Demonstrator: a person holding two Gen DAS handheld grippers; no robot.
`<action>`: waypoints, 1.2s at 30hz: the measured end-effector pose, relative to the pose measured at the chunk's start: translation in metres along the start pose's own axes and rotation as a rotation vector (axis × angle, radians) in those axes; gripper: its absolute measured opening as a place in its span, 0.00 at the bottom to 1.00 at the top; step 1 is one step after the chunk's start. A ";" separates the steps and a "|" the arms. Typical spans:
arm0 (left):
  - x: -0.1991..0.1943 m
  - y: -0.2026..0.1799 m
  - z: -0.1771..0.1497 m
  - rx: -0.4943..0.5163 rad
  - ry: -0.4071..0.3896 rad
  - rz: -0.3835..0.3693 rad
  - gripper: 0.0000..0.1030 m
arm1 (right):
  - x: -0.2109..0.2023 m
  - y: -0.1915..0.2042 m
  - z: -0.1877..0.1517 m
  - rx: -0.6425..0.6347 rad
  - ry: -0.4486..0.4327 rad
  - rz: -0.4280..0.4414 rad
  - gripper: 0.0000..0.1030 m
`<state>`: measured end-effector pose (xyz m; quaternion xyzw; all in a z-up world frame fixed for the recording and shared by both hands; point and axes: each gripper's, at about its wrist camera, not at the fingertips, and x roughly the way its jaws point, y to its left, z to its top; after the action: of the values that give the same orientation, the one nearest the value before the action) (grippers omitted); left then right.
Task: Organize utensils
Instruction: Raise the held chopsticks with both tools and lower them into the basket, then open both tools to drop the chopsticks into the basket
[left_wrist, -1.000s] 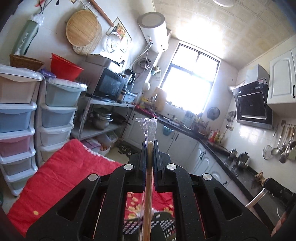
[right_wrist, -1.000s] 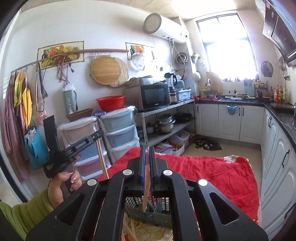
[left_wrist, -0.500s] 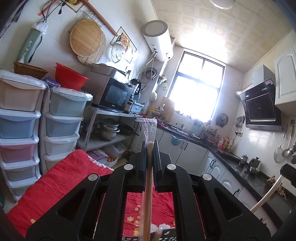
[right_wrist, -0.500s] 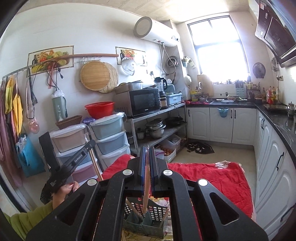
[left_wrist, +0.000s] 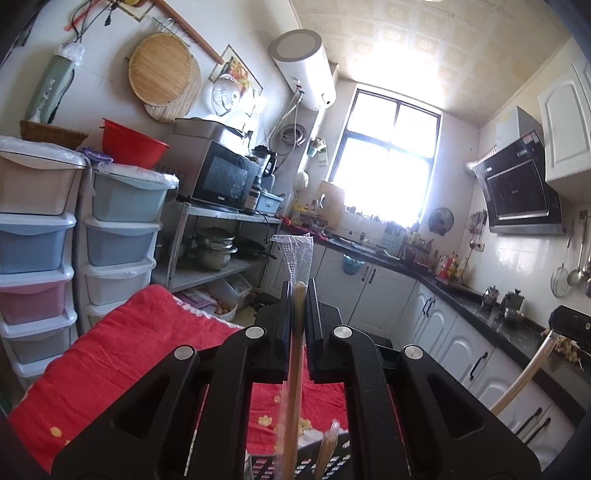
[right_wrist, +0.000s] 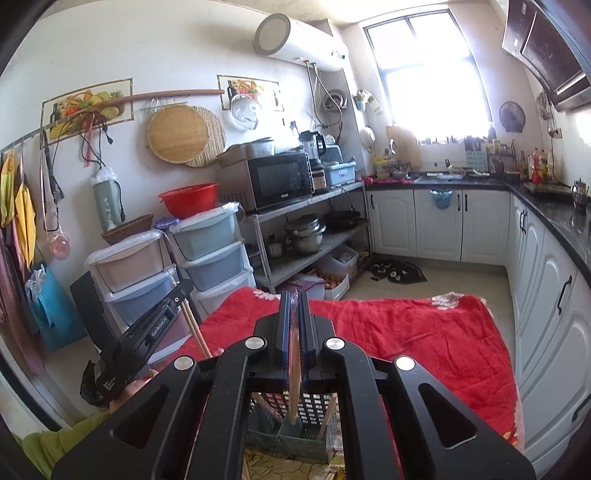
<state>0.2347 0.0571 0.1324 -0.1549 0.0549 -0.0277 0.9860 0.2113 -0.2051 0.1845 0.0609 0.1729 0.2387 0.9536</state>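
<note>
My left gripper (left_wrist: 299, 291) is shut on a wooden chopstick (left_wrist: 296, 354) in a clear plastic sleeve (left_wrist: 295, 251) that sticks up past the fingertips. Its lower end points down at a slotted utensil basket (left_wrist: 336, 456) at the bottom edge. My right gripper (right_wrist: 294, 306) is shut on another sleeved chopstick (right_wrist: 294, 387), whose tip hangs over the green basket (right_wrist: 299, 437). In the right wrist view the left gripper (right_wrist: 147, 332) stands at the left with its chopstick (right_wrist: 195, 332) slanting down towards the basket. The right gripper's body (left_wrist: 570, 325) shows at the right edge of the left wrist view.
The basket stands on a table under a red cloth (right_wrist: 424, 332). Stacked plastic drawers (right_wrist: 210, 251) and a metal shelf with a microwave (right_wrist: 280, 181) are at the left. White cabinets with a dark counter (right_wrist: 546, 206) run along the right. A person's hand and green sleeve (right_wrist: 55, 443) hold the left gripper.
Both grippers have sunk towards the table with their chopsticks. The basket shows larger under the right gripper and has come into the bottom of the left wrist view.
</note>
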 end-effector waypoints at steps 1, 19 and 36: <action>0.001 0.001 -0.003 -0.002 0.010 -0.004 0.03 | 0.001 -0.001 -0.002 0.002 0.006 0.000 0.04; -0.004 0.013 -0.024 -0.004 0.095 -0.029 0.29 | 0.024 -0.009 -0.031 0.054 0.071 -0.014 0.29; -0.039 0.018 -0.011 -0.013 0.149 -0.049 0.90 | -0.008 -0.009 -0.042 0.020 0.046 -0.050 0.51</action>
<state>0.1952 0.0740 0.1205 -0.1600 0.1247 -0.0632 0.9772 0.1930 -0.2154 0.1459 0.0607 0.1986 0.2143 0.9544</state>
